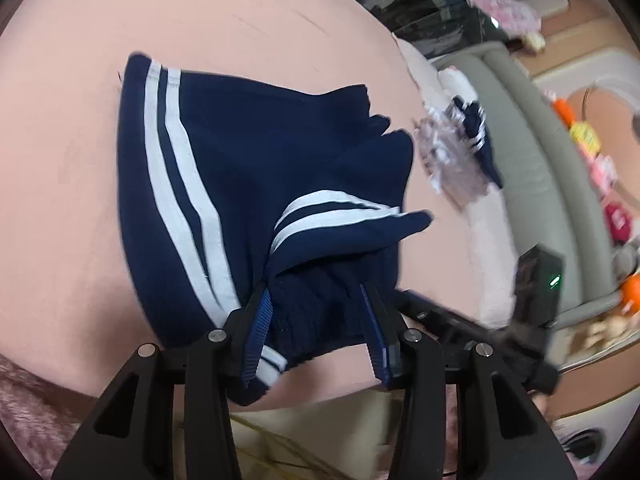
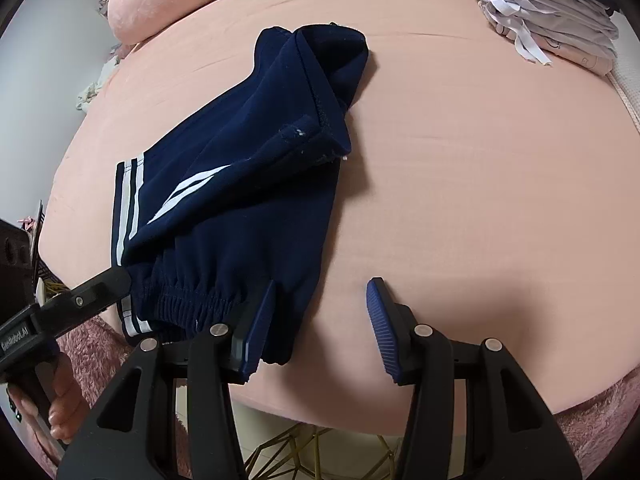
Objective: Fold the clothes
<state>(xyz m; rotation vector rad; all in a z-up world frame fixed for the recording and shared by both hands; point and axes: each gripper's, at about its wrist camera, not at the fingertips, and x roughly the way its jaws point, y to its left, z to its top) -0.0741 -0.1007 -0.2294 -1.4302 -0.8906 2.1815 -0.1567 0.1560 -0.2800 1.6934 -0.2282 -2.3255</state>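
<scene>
Navy shorts with white side stripes [image 1: 240,184] lie partly folded on the pink bed [image 1: 72,160]. In the left wrist view my left gripper [image 1: 316,304] has its jaws apart around the gathered waistband, fabric bunched between the pads. In the right wrist view the shorts [image 2: 240,200] lie left of centre, one leg folded over. My right gripper [image 2: 322,312] is open at the bed's near edge; its left finger [image 2: 256,320] touches the shorts' right edge, its right finger [image 2: 384,320] is over bare sheet. The left gripper [image 2: 108,280] reaches the waistband from the left.
A stack of folded pale clothes [image 2: 552,20] sits at the far right of the bed [image 2: 480,160]; it also shows blurred in the left wrist view [image 1: 452,152]. A pink pillow [image 2: 160,0] lies at the far left. A fluffy pink rug [image 2: 100,360] lies below the bed edge.
</scene>
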